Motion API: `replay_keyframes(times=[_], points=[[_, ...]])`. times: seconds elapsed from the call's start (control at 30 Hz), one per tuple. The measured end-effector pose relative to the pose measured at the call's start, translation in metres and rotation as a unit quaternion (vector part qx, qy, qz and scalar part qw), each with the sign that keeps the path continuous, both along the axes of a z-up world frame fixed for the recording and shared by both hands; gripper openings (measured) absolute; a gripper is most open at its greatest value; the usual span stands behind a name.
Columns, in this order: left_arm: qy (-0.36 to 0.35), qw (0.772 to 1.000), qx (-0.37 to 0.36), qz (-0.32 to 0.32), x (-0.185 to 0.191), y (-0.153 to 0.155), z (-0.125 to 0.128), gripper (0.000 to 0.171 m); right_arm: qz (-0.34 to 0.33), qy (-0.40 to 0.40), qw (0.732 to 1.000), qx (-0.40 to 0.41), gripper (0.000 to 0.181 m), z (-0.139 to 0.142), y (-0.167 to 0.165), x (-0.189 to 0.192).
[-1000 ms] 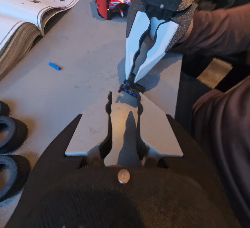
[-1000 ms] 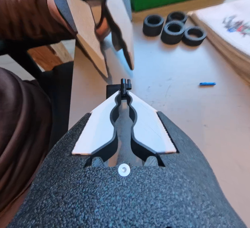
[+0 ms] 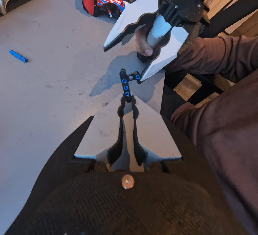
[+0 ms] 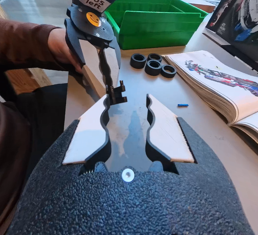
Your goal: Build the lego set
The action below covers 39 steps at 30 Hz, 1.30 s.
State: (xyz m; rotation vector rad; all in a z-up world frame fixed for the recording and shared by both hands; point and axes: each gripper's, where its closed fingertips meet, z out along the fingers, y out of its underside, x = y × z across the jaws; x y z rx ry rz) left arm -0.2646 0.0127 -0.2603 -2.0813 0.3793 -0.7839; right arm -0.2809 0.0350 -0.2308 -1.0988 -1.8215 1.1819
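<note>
We hold black L-beam [image 3: 126,87] pinched in left tongs [image 3: 127,99], long axis pointing away; right tongs [image 4: 126,95] wide, one fingertip touching short arm, near table [image 3: 55,74] edge.

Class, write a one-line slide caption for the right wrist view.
Open right gripper beside a black lego piece pinched by the left gripper, with four tyres and a manual behind.

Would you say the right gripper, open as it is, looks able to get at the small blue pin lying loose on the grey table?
Probably yes: the right gripper is open and empty, and the small blue pin lies alone on bare grey table, ahead to its right, nothing between.
</note>
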Motion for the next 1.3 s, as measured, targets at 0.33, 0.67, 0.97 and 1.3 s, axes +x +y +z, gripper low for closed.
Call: replay_keyframes(times=[0.33, 0.67, 0.97, 1.3], points=[[-0.012, 1.000, 0.003, -0.021, 0.008, -0.003, 0.003, 0.005, 0.070, -0.017, 0.997, -0.032, 0.023, -0.001, -0.021, 0.008], [0.010, 0.995, 0.034, -0.094, 0.024, -0.018, 0.006, 0.005, 0.177, -0.114, 0.938, -0.277, 0.007, 0.011, -0.034, 0.023], [0.008, 0.994, -0.028, -0.107, 0.018, -0.023, -0.006, 0.005, 0.153, -0.153, 0.935, -0.282, 0.009, -0.002, -0.026, 0.018], [-0.021, 0.972, -0.221, -0.081, -0.015, -0.015, -0.029, 0.022, -0.033, -0.115, 0.975, -0.189, 0.020, -0.016, 0.048, 0.009]])
